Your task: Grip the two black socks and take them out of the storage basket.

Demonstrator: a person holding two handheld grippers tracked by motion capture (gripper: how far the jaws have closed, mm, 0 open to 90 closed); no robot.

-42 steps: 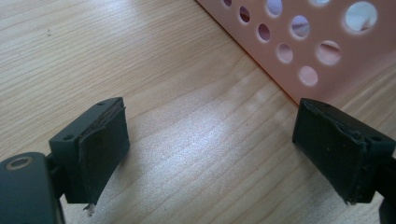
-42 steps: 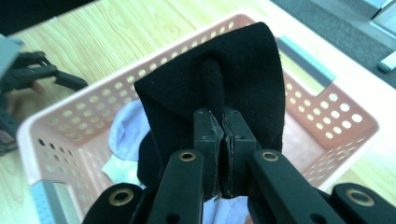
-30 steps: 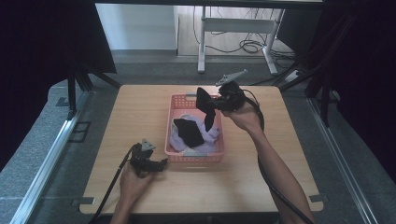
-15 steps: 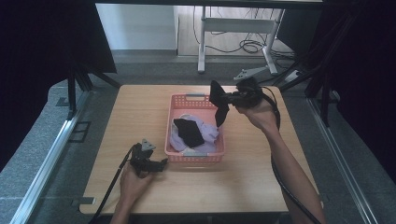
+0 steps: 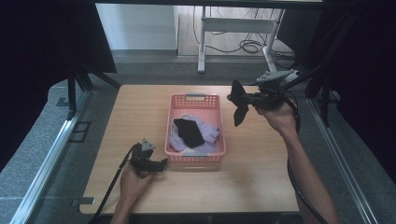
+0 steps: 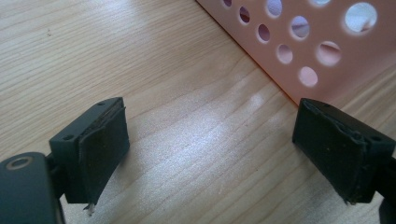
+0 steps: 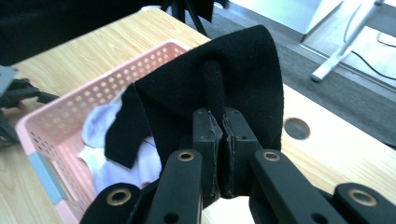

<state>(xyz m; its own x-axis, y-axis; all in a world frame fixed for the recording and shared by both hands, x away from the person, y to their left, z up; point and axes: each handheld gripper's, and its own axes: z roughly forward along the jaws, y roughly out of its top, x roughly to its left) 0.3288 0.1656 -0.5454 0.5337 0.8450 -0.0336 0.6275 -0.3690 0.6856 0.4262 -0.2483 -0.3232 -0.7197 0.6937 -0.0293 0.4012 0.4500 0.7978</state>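
Observation:
A pink perforated basket (image 5: 194, 100) stands mid-table holding a pale lilac cloth (image 5: 208, 130) and a black cloth (image 5: 187, 132). My right gripper (image 5: 242, 100) is raised over the table just right of the basket, shut on a black cloth (image 5: 239, 104) that hangs from its jaws. In the right gripper view the black cloth (image 7: 233, 88) is pinched between the closed pads (image 7: 209, 149), with the basket (image 7: 60, 121) below and to the left. My left gripper (image 5: 159, 163) rests low near the basket's front left corner; its pads (image 6: 102, 144) stand wide apart over bare wood beside the basket wall (image 6: 327, 51).
The wooden table (image 5: 252, 182) has bare room right of and in front of the basket. A round hole (image 7: 296, 128) is in the tabletop near the far edge. Behind the table stands a white desk frame (image 5: 236, 28) with cables on the floor.
My right gripper has carried the black cloth up and to the right, from above the basket to beyond its right rim. The left gripper has stayed put.

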